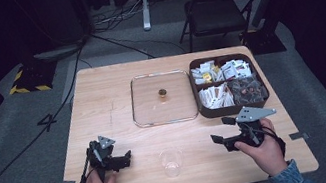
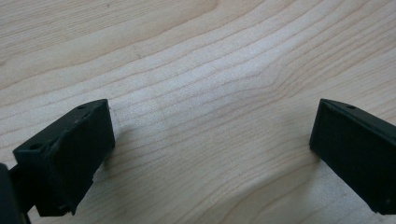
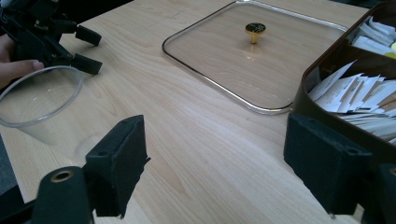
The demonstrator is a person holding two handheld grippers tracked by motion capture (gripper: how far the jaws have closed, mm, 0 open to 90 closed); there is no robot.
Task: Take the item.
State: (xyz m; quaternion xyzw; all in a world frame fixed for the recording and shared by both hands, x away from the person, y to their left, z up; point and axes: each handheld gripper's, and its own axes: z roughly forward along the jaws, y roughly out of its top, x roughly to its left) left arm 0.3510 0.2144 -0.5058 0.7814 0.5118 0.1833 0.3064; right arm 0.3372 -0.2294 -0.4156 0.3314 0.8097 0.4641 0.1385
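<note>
A clear plastic cup (image 1: 171,162) stands near the table's front edge, between my two hands; it is also at the left of the right gripper view (image 3: 39,100). My left gripper (image 1: 124,159) rests low at the front left, open, with bare wood between its jaws (image 2: 210,140). My right gripper (image 1: 223,130) hovers at the front right, open and holding nothing (image 3: 215,172), just in front of the dark brown box (image 1: 203,109). A flat glass lid (image 1: 147,114) with a gold knob (image 1: 163,93) lies at the table's middle.
The brown box (image 3: 317,70) has compartments holding several paper sachets (image 1: 221,71) and dark items. The wooden table (image 1: 102,102) has bare room at the left. A folding chair (image 1: 217,8) and cables stand beyond the far edge.
</note>
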